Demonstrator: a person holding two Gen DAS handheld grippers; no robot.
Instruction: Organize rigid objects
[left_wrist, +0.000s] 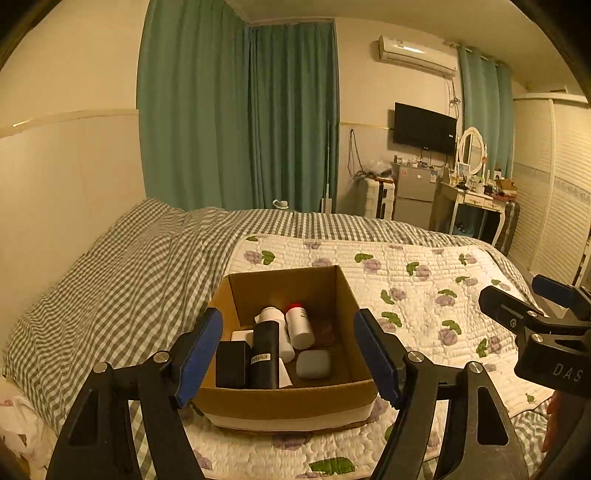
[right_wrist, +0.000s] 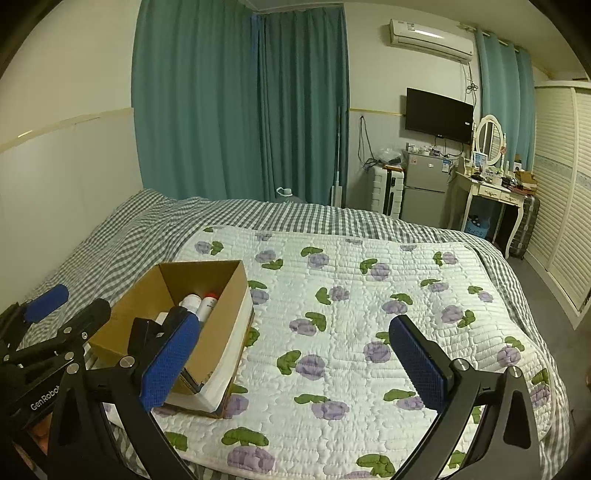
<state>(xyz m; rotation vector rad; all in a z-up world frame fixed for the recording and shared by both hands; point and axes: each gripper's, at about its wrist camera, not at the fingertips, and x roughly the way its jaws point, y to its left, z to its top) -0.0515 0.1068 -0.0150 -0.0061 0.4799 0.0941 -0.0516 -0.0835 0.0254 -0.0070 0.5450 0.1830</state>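
Cardboard box (left_wrist: 288, 400) sits on the floral quilt (right_wrist: 369, 302), at about 6 o'clock in the left wrist view and about 8 o'clock in the right wrist view. Inside it: black tube (left_wrist: 265, 354) upright-ish near the front wall, black block (left_wrist: 232, 363) touching it at 9 o'clock, grey rounded case (left_wrist: 313, 363) at 3 o'clock of the tube, two white bottles behind, one plain (left_wrist: 275, 319), one red-capped (left_wrist: 300, 325), lying tilted side by side. Something white under the tube, can't tell what.

Left tongs (left_wrist: 288, 360) spread wide, empty, straddling the box's near end from above; contact with the walls can't be told. Right tongs (right_wrist: 291, 360) also spread wide, empty, hovering over bare quilt at 3 o'clock of the box.

No loose items visible on the quilt or the checked bedsheet (left_wrist: 122, 280) in either view. Judgement: collecting looks done or nearly done, everything seen is already in the box. What may remain: straightening the items inside, or moving the box. The area behind the cameras is not shown, so more items could be out of sight.
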